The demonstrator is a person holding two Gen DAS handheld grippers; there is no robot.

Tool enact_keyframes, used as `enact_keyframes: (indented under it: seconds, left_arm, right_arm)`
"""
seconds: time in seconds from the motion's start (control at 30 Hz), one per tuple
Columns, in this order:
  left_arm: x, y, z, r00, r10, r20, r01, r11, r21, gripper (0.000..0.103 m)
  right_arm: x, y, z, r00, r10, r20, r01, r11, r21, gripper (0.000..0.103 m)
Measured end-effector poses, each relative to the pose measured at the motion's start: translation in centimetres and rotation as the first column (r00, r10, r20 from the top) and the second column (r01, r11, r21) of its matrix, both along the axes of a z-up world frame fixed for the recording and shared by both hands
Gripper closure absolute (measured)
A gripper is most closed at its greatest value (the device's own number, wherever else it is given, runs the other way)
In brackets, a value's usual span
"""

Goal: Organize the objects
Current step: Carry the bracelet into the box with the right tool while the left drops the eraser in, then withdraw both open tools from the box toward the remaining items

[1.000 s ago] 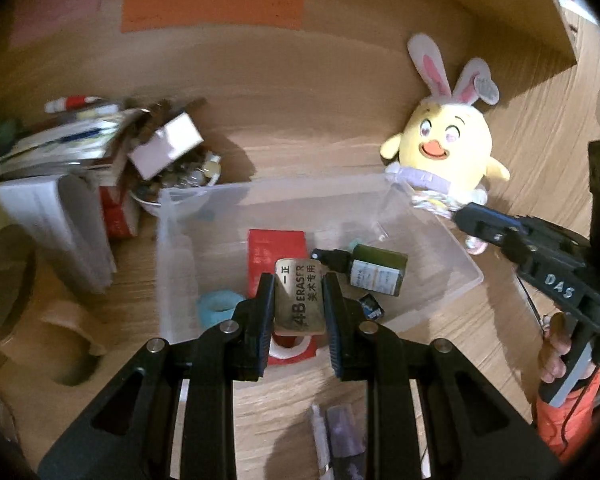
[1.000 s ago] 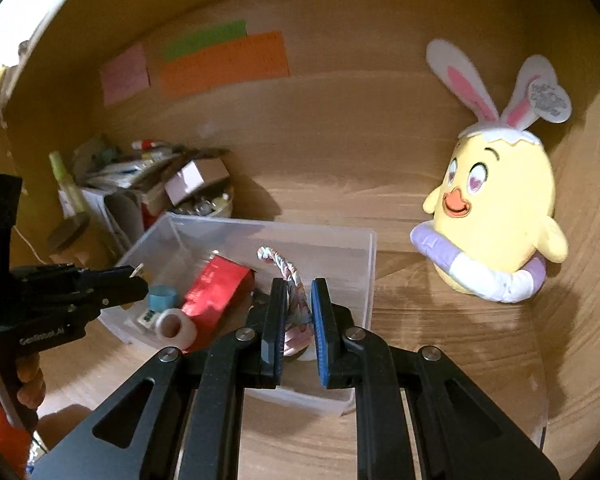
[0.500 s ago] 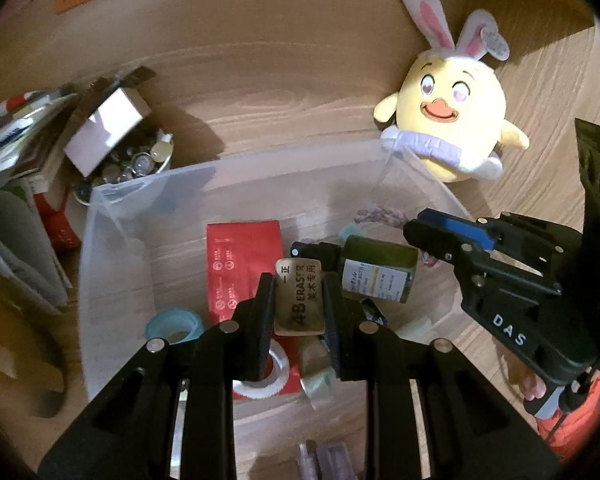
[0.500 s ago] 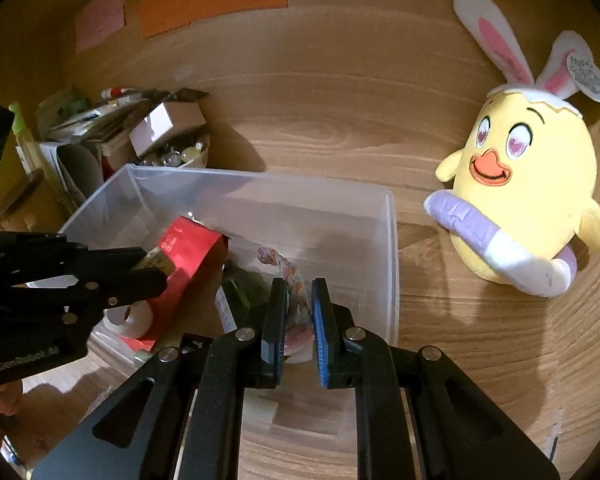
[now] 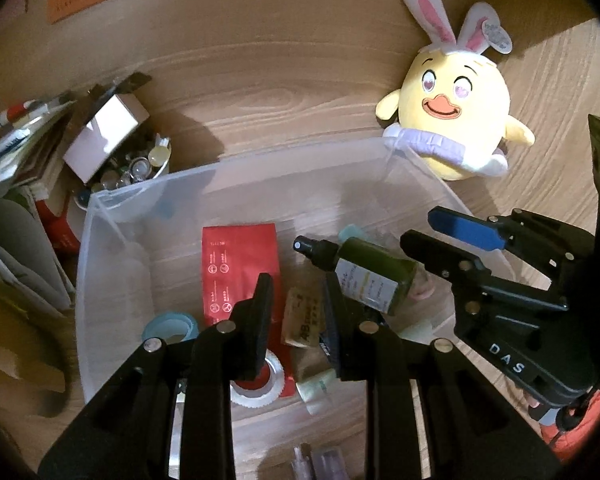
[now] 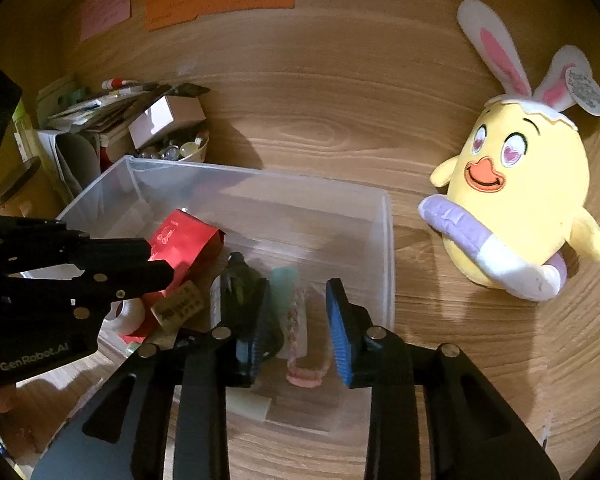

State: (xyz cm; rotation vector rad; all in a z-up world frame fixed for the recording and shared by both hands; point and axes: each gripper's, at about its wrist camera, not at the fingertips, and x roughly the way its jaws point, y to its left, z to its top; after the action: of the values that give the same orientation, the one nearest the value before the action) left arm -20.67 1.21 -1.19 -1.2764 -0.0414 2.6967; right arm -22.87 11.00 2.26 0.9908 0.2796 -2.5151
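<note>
With both grippers over the clear bin [image 5: 112,216], the right gripper [image 6: 298,322] has just been opening, its jaws now parted around the dropped braided cord [image 6: 296,320], and the left gripper's [image 5: 298,312] jaws stand apart from the 4B eraser [image 5: 302,318] at lower centre, so lift both straight up, clear of the spray bottle [image 5: 364,272].

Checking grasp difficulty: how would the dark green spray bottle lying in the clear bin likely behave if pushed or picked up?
The spray bottle lies on its side and looks round, so a push would probably roll it. It looks rigid, so it would likely keep its shape when squeezed. Its glossy body may be slippery.
</note>
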Motion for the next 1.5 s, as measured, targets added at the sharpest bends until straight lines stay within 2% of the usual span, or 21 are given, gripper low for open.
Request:
enact_keyframes:
  seconds: [0.03,0.1,0.5,0.53,0.73,0.9,1.13,1.3,1.5]
  left_arm:
    - [0.2,0.0,0.1,1.000,0.001,-0.003,-0.001,1.000,-0.001,0.078]
    - [0.7,-0.2,0.6,1.000,0.007,-0.015,-0.007,1.000,-0.001,0.074]
    - [5.4,-1.6,3.5,0.991,0.058,-0.120,-0.061,0.998,-0.021,0.036]
    - [5.8,-1.6,3.6,0.990,0.061,-0.126,-0.064,0.998,-0.023,0.033]
    - [8.6,-2.3,3.5,0.989,0.066,-0.129,-0.072,0.997,-0.040,0.033]
    - [11.2,-3.8,2.8,0.989,0.095,-0.115,-0.099,0.995,-0.024,0.033]
    - [14.5,-5.7,0.9,0.988,0.129,-0.080,-0.132,0.990,-0.039,0.033]
    - [17.1,-6.3,-0.5,0.989,0.139,-0.053,-0.141,0.989,-0.054,0.033]
    - [19.4,-6.3,-2.2,0.990,0.137,-0.019,-0.138,0.990,-0.036,0.033]
  right_arm:
    - [0.1,0.1,0.2,1.000,0.001,0.002,-0.001,1.000,-0.008,0.074]
    - [0.4,0.5,0.8,1.000,0.001,0.002,-0.001,1.000,-0.024,0.065]
    - [5.8,2.5,3.3,0.996,-0.019,-0.083,0.015,0.999,-0.041,0.028]
    - [6.4,2.7,3.4,0.996,-0.020,-0.087,0.016,0.999,-0.043,0.028]
    - [9.4,3.4,2.7,0.997,-0.031,-0.071,0.028,0.999,-0.046,0.027]
    - [11.6,3.7,1.1,0.999,-0.039,-0.013,0.038,0.997,-0.073,0.027]
    - [14.0,3.3,-1.7,0.996,-0.058,0.063,0.063,0.995,-0.079,0.027]
    - [14.2,4.0,-3.5,0.987,-0.075,0.142,0.091,0.990,-0.110,0.027]
    - [13.9,4.1,-4.7,0.979,-0.090,0.182,0.114,0.986,-0.123,0.030]
